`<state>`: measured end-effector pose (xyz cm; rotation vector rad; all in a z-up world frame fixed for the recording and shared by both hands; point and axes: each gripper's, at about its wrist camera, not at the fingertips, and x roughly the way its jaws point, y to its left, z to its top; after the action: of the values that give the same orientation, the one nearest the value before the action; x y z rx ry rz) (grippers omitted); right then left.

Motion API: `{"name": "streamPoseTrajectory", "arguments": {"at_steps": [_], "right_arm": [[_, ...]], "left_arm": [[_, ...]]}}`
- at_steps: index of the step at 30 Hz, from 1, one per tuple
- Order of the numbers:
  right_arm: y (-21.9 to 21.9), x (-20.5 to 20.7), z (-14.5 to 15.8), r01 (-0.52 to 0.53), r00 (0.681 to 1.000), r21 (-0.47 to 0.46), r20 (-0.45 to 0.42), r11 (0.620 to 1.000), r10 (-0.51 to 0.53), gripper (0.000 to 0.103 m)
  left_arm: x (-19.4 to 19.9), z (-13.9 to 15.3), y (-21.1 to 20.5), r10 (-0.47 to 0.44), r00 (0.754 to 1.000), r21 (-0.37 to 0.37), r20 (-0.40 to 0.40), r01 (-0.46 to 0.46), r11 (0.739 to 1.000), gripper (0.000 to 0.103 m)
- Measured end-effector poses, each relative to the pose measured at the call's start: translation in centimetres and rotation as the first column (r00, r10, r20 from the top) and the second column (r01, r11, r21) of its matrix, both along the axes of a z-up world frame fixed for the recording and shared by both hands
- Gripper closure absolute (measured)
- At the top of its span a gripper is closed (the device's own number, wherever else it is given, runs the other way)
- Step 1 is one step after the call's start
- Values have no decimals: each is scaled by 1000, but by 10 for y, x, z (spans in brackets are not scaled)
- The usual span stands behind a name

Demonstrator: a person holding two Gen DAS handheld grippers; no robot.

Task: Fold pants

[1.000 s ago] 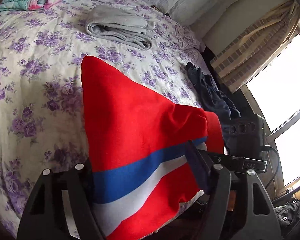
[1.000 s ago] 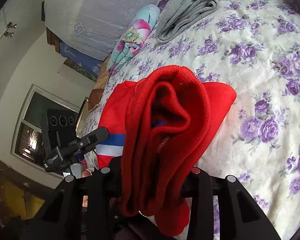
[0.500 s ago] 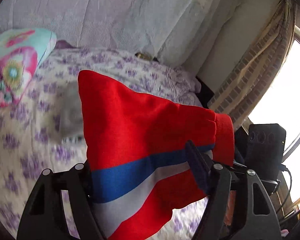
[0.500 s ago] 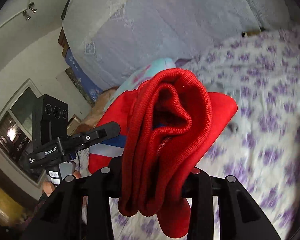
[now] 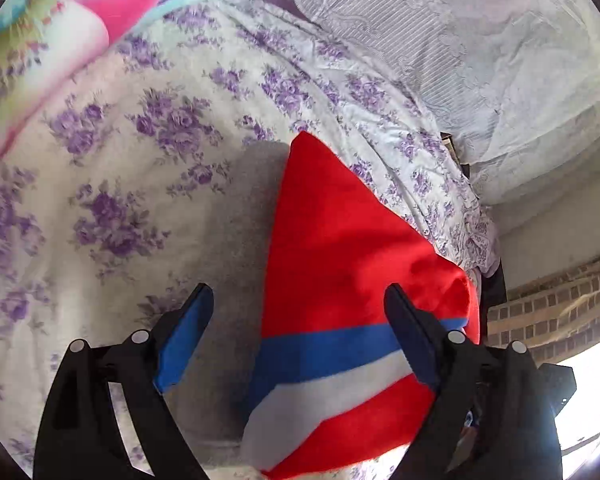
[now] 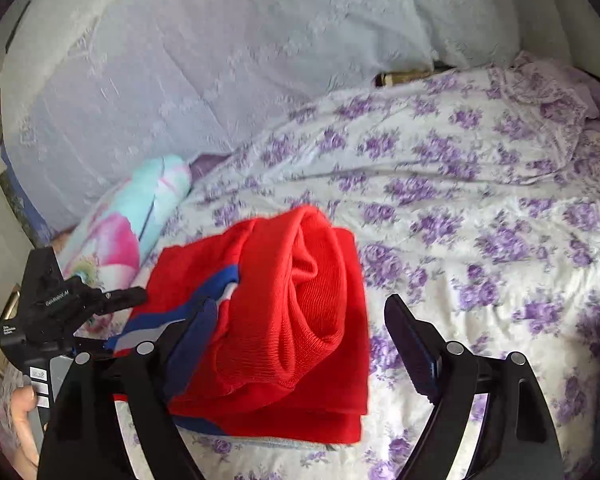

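I see soft daylight in both views. The window (image 5: 588, 412) at my left view's bottom right glows white with glare. The red pants (image 5: 352, 280) cast a gray shadow on the bed (image 5: 112, 184). Flowers look smeared and blurry. Edges bend round, with black corners.

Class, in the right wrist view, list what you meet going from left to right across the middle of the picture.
Left gripper → flowered pillow → red pants → purple-flowered bedspread.
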<state>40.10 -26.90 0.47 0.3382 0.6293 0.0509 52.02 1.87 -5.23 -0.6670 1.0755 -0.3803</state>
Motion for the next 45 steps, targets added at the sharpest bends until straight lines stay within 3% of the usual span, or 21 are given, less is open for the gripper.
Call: {"name": "streamPoseTrajectory", "arguments": {"at_steps": [3, 7, 13, 15, 16, 20, 23, 26, 28, 32, 36, 42, 45], "right_arm": [[-7, -58, 33, -36, 996, 23, 86, 999, 34, 13], [-4, -165, 80, -98, 983, -8, 158, 995, 98, 10], [3, -337, 149, -182, 933, -110, 293, 977, 207, 4], [4, -383, 166, -203, 919, -126, 319, 971, 233, 4], [5, -405, 171, -212, 912, -135, 328, 968, 246, 4], [11, -460, 155, -197, 914, -169, 326, 966, 243, 4], [24, -472, 111, -146, 938, -188, 285, 971, 196, 4], [42, -469, 52, -42, 964, -233, 246, 972, 100, 4], [50, -467, 18, 12, 971, -217, 234, 976, 41, 4], [67, -461, -22, 27, 984, -229, 179, 973, 15, 4], [80, -463, -32, 42, 980, -302, 200, 952, 20, 4], [82, -455, -36, 19, 983, -305, 181, 952, 38, 4], [82, -450, -42, 11, 987, -299, 157, 954, 38, 4]], "left_arm": [[-49, 48, 17, 7, 994, 68, 110, -15, 998, 18], [-161, 114, 11, -71, 956, 273, 284, -10, 962, 10], [-358, 209, 21, -168, 846, 274, 506, 27, 961, 5], [-406, 227, 16, -205, 811, 305, 548, 34, 952, 5], [-428, 229, 16, -211, 806, 324, 553, 26, 946, 5], [-493, 208, 3, -229, 807, 416, 545, -23, 909, 5], [-518, 169, -8, -221, 821, 472, 526, -66, 879, 5], [-524, 117, -11, -158, 842, 506, 516, -151, 849, 5], [-519, 85, -15, -129, 863, 551, 489, -191, 813, 5], [-514, 35, -22, -153, 910, 642, 385, -145, 753, 5], [-522, 21, -22, -146, 902, 650, 405, -172, 740, 5], [-519, 20, -24, -135, 896, 646, 422, -194, 738, 5], [-515, 17, -25, -131, 899, 660, 418, -202, 724, 5]]}}
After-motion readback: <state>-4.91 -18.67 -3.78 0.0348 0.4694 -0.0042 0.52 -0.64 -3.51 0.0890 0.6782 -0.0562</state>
